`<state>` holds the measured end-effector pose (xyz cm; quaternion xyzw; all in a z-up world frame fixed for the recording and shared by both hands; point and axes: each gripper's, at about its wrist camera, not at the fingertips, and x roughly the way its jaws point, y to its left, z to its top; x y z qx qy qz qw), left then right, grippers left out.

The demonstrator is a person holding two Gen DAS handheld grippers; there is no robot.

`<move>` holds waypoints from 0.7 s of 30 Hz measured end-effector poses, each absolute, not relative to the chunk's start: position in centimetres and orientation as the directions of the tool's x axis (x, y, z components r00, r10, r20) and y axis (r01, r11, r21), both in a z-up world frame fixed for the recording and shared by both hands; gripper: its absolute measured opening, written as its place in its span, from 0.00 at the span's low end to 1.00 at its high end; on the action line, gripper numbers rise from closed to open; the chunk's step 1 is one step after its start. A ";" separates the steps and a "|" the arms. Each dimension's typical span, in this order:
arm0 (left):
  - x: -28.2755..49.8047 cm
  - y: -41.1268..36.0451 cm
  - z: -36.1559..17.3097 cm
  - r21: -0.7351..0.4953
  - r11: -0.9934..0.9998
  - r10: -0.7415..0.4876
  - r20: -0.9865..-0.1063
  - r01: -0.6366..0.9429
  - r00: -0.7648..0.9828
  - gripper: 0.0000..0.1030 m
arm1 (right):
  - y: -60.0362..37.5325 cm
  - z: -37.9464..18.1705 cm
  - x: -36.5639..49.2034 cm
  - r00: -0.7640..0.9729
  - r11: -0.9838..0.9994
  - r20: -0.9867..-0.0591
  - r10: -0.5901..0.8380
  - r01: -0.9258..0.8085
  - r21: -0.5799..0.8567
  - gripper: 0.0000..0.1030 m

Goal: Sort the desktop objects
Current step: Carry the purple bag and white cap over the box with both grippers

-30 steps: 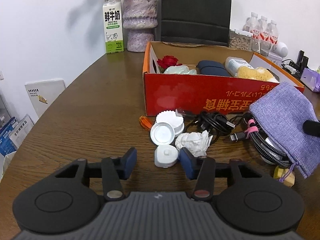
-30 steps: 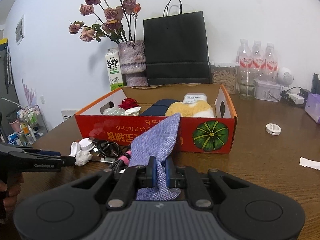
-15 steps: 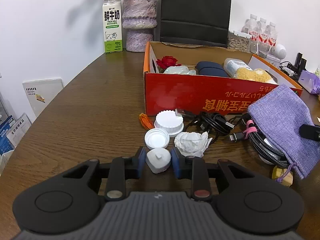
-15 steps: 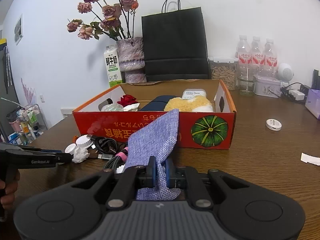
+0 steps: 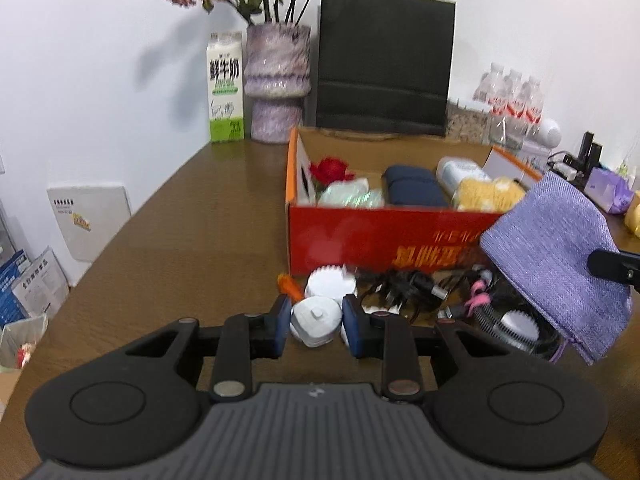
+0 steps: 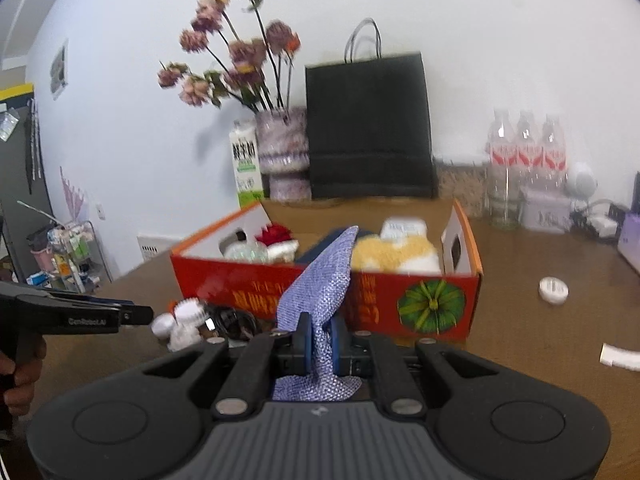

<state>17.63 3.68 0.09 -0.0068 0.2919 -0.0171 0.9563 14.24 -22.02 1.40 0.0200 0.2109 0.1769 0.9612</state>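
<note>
A person's left gripper [image 5: 316, 328] clamps a small white cap-like piece [image 5: 316, 322] between its blue pads, jaws drawn in to a narrow gap that the piece fills, just in front of the red cardboard box [image 5: 380, 236] on the brown wooden table [image 5: 192, 216]. The piece appears lifted slightly clear of the clutter behind it: a ridged white lid [image 5: 330, 283], an orange scrap [image 5: 291, 285] and a tangle of black cables [image 5: 404, 290]. The right gripper [image 6: 318, 344] is fully closed on a fold of the purple woven pouch [image 6: 320, 292], holding its upper edge up so the mouth sags toward the cables beneath.

To finish the step cleanly, the judgement here is to keep the pinch steady and carry the white piece on a high, smooth arc, either over the box's near wall or into the pouch (which destination is meant cannot be told), releasing only once it is well above the opening. A squeeze off-centre could pop the round body out sideways.

The white piece is squat with no clear long axis; its small centre nub faces up and toward the camera. The pouch's long axis runs steeply upward from the right gripper, its top corner tilting toward the box.
</note>
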 end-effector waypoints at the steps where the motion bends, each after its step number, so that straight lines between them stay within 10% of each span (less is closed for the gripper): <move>1: 17.7 3.6 0.5 -0.023 0.999 -0.040 -0.549 0.033 0.835 0.28 | -22.0 1.9 14.2 0.852 0.935 -0.386 0.353 -0.336 0.114 0.08; 21: 28.7 -0.9 7.4 -0.016 0.996 -0.088 -0.461 0.090 0.883 0.28 | -18.9 8.1 25.5 0.898 0.941 -0.287 0.334 -0.297 0.165 0.08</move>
